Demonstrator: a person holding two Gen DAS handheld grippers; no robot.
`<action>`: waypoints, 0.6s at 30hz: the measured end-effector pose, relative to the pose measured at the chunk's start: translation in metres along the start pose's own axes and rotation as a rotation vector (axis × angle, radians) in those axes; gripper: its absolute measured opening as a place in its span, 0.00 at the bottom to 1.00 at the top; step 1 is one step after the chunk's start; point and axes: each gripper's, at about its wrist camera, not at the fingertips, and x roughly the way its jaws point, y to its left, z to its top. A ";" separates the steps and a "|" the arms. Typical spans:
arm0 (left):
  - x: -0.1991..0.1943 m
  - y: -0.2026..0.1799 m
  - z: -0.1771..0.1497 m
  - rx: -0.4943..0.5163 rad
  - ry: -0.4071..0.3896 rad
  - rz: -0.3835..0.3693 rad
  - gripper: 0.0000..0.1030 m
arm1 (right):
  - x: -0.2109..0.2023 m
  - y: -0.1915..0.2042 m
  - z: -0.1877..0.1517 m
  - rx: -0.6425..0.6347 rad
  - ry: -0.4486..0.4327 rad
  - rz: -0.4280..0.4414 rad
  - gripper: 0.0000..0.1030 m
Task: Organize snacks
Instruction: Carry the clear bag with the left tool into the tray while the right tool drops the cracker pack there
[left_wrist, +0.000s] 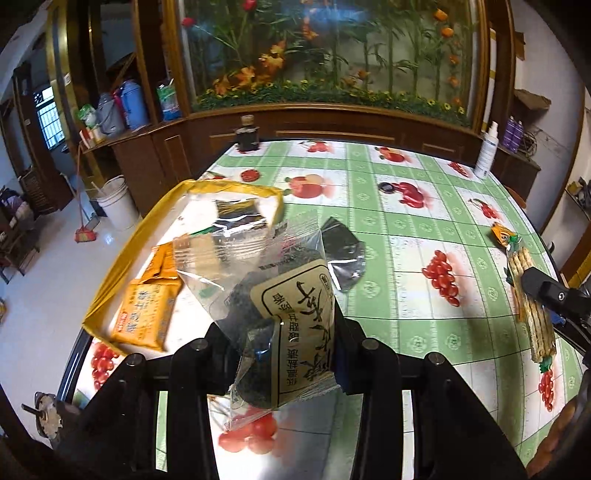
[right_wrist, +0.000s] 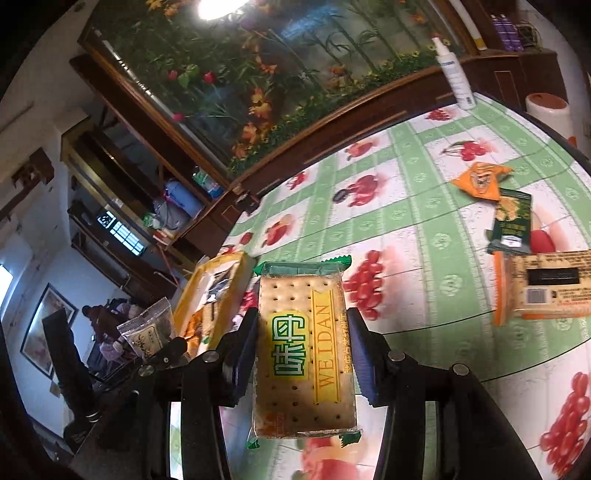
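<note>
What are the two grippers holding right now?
Left gripper: closed on a clear packet of dark snack.
Right gripper: closed on a cracker packet.

A: Bench (left_wrist: 417, 236): covering?
B: Green-and-white check cloth, fruit prints.
A: Items on it?
B: Yellow tray (left_wrist: 110, 273), near the edge; white spray bottle (left_wrist: 487, 155); dark bottle (left_wrist: 246, 134); black packet (left_wrist: 345, 254); orange packet (right_wrist: 480, 181); green packet (right_wrist: 511, 221); beige packet (right_wrist: 550, 288).

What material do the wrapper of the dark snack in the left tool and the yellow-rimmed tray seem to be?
Dark snack wrapper: thin clear plastic film, glossy; it crinkles, glints and shows the contents. Yellow-rimmed tray: probably cardboard or rigid plastic, judging by its thin flat walls; the blur leaves it open.
</note>
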 end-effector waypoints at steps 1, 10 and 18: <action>0.000 0.006 0.000 -0.012 -0.001 0.005 0.37 | 0.002 0.006 -0.001 -0.006 0.003 0.014 0.46; 0.002 0.041 -0.001 -0.064 -0.017 0.050 0.37 | 0.028 0.042 -0.012 -0.035 0.062 0.081 0.46; 0.018 0.067 -0.006 -0.100 0.013 0.071 0.37 | 0.053 0.067 -0.017 -0.068 0.110 0.114 0.46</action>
